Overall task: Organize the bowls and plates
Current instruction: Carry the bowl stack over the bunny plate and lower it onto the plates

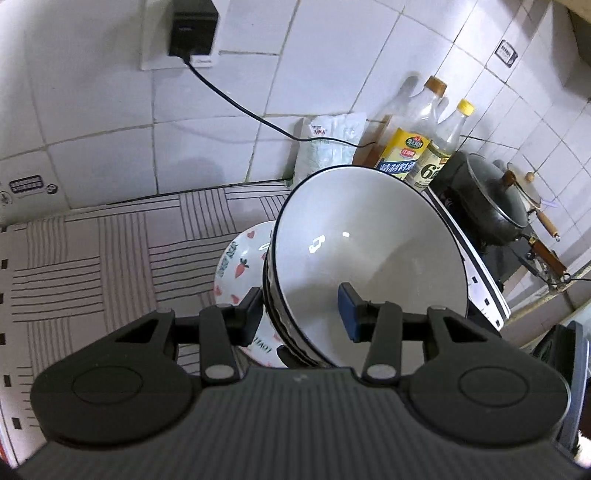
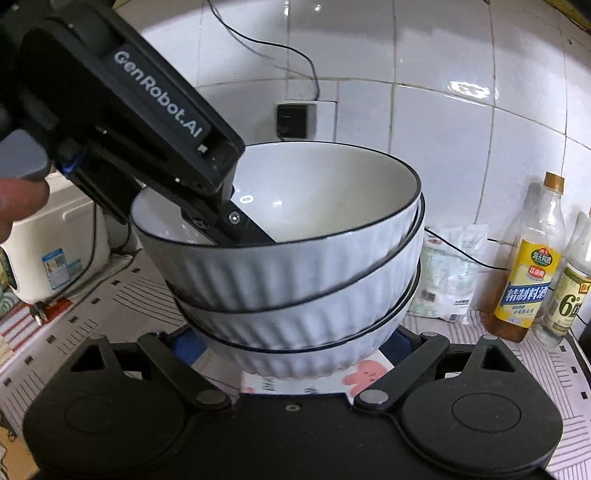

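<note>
Left tongs (image 1: pixel 303 310) astride top bowl (image 1: pixel 369 251) rim.

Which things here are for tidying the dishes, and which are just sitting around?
For the job:
stacked white bowls
carrot plate
left gripper
right gripper

Just sitting around:
bottles
white bag
pans
charger

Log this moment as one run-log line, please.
left gripper: open, straddling top bowl rim | right gripper: flanking bottom bowl, contact unclear | bowl stack on patterned plate
</note>
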{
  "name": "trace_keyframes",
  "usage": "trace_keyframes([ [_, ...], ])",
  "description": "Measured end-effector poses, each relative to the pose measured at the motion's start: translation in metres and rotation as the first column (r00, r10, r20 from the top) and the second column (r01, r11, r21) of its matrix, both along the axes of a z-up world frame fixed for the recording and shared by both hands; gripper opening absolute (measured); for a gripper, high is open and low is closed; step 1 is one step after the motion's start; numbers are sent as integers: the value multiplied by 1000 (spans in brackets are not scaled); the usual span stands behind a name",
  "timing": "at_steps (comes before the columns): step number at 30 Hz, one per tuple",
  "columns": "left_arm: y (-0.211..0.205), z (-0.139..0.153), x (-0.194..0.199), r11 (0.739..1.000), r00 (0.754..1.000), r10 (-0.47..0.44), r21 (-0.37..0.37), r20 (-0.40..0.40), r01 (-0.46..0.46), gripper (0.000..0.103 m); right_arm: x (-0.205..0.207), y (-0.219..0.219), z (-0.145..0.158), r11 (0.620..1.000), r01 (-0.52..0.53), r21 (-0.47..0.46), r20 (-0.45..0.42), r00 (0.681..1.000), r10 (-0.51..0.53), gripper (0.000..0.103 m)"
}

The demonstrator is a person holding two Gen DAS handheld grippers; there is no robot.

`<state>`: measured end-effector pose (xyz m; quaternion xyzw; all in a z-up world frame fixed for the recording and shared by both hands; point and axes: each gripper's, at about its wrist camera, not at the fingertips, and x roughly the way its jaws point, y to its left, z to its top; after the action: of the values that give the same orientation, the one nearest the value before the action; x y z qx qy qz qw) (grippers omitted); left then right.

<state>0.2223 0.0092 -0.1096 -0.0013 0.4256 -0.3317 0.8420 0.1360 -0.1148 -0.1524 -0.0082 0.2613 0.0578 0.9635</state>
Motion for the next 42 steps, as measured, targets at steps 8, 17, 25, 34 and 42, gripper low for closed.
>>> trace_keyframes([
  [8, -34, -31, 12, 999, 999, 16, 45, -38, -14, 42, 9, -31, -29, 1000, -8, 19, -53, 999, 9, 97],
  [17, -45, -65, 24, 997, 993, 66, 51, -102, -61, 42, 18, -45, -57, 999, -50, 17, -120, 991, 51, 97],
  [25, -54, -76, 32, 992, 989, 64, 118, -131, -49, 42, 27, -47, -73, 997, -76, 20, -145, 986, 78, 97],
  [34, -54, -85, 39, 988, 984, 82, 139, -157, -60, 42, 31, -44, -82, 996, -91, 8, -166, 982, 91, 96],
  [42, -63, -83, 34, 984, 989, 67, 172, -131, -44, 41, 34, -52, -82, 996, -69, 54, -198, 977, 79, 96],
])
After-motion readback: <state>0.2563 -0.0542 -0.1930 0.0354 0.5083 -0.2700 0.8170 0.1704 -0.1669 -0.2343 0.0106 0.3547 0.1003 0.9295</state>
